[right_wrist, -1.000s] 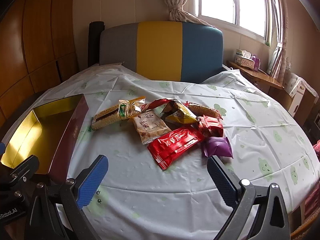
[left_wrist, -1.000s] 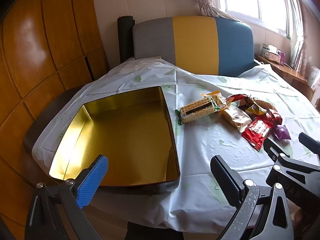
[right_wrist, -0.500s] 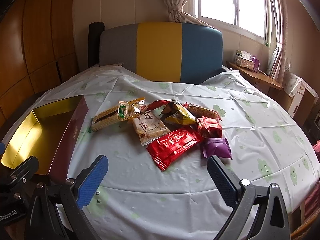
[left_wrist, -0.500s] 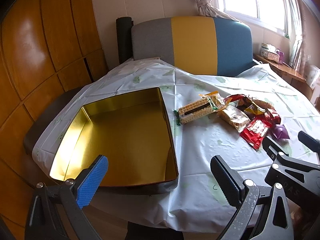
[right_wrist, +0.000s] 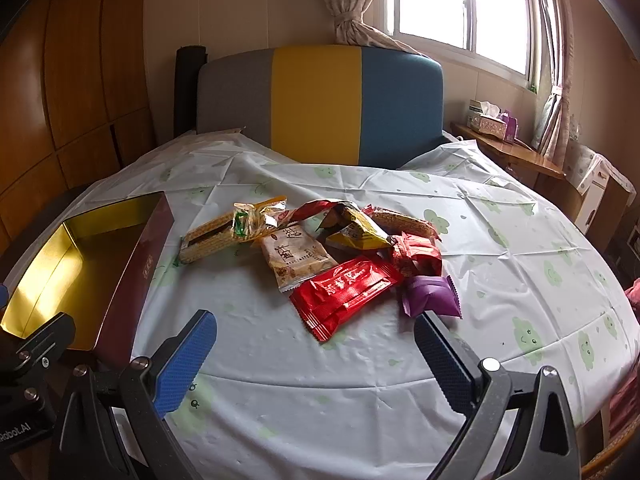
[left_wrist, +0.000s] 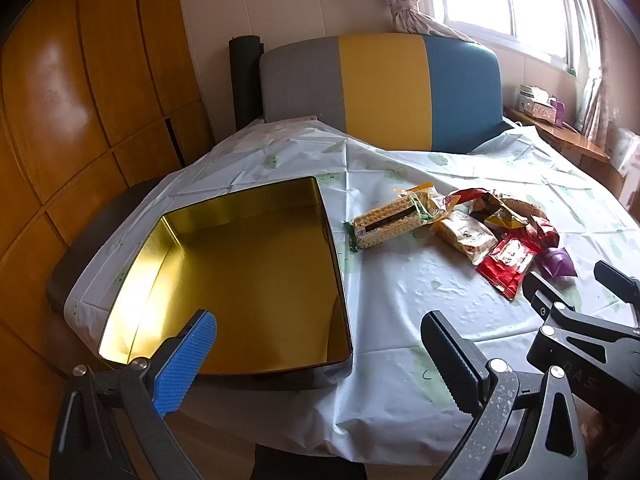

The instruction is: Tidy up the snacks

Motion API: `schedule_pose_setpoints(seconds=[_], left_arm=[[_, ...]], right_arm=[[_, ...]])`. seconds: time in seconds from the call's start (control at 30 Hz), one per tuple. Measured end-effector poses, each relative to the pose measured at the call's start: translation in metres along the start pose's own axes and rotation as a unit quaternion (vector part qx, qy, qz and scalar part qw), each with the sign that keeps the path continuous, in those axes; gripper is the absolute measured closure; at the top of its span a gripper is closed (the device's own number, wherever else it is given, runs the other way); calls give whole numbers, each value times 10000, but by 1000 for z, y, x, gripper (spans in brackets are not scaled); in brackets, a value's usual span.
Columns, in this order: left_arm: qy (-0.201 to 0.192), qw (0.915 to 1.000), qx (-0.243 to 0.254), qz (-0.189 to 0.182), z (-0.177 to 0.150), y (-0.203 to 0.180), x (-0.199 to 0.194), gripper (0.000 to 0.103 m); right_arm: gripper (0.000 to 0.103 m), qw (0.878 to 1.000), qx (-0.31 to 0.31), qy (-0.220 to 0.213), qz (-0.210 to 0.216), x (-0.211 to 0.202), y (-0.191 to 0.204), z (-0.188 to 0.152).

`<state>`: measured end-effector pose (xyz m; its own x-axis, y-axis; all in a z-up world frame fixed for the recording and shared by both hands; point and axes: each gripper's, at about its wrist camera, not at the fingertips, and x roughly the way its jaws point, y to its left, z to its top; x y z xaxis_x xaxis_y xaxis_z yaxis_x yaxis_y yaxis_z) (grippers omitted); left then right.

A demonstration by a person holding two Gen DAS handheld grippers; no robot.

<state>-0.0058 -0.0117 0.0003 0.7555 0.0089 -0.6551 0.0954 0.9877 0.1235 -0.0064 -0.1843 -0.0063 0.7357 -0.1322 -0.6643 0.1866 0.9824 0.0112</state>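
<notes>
Gold tin [left_wrist: 240, 264] empty at the table's left edge; snacks [right_wrist: 320, 248] heaped mid-table.
Both grippers, left gripper [left_wrist: 320, 344] and right gripper [right_wrist: 316, 344], gape apart; slick wrappers could slip.

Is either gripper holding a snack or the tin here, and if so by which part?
Nothing is held. The left gripper and the right gripper are both open, with only air between their fingers.
</notes>
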Motion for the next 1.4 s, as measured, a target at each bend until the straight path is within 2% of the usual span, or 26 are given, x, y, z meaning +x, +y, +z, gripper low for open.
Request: schedule_pose_setpoints(seconds=[0.2,0.43,0.57,0.7,0.77,0.83,0.9,0.97,1.1,1.13,1.23,1.33,1.4], left_arm=[[22,10000,49,-29,-1,-3,1,0],[77,9987,196,-460,0,-11,4,0],[320,9955,251,-858,3,-18,11,0],[659,9881,424,-1327,11,-31,23,1],[702,9839,557,-1549,19,-41,28,9],[809,9774,745,-1804,29,-54,37,26],[948,9712,889,-1998,37,-66,48,35],[970,9660,1150,-2103,44,-84,55,44],[776,9469,1923,-2459,52,-127,58,44],[754,9379,2192,-2580,53,-142,61,44],[838,9205,2596,-2798,57,-173,75,44],[904,9104,2834,-2875,60,-196,94,44],[934,9070,2979,-2826,61,-210,109,43]], right_arm=[[2,10000,25,15,3,1,-3,-1],[2,9997,227,99,-56,7,-18,-1],[2,9992,354,137,-158,9,-34,1],[2,9967,739,234,-253,12,-65,2],[4,9950,892,258,-371,13,-80,1],[5,9935,1021,288,-419,14,-93,0],[10,9917,1147,337,-465,15,-106,-2],[10,9902,1257,367,-493,16,-117,-5],[10,9876,1395,421,-586,20,-133,-10],[10,9870,1429,436,-597,20,-136,-12],[10,9859,1482,471,-611,21,-144,-15],[10,9855,1503,539,-566,23,-150,-19],[10,9858,1493,573,-510,24,-153,-21]])
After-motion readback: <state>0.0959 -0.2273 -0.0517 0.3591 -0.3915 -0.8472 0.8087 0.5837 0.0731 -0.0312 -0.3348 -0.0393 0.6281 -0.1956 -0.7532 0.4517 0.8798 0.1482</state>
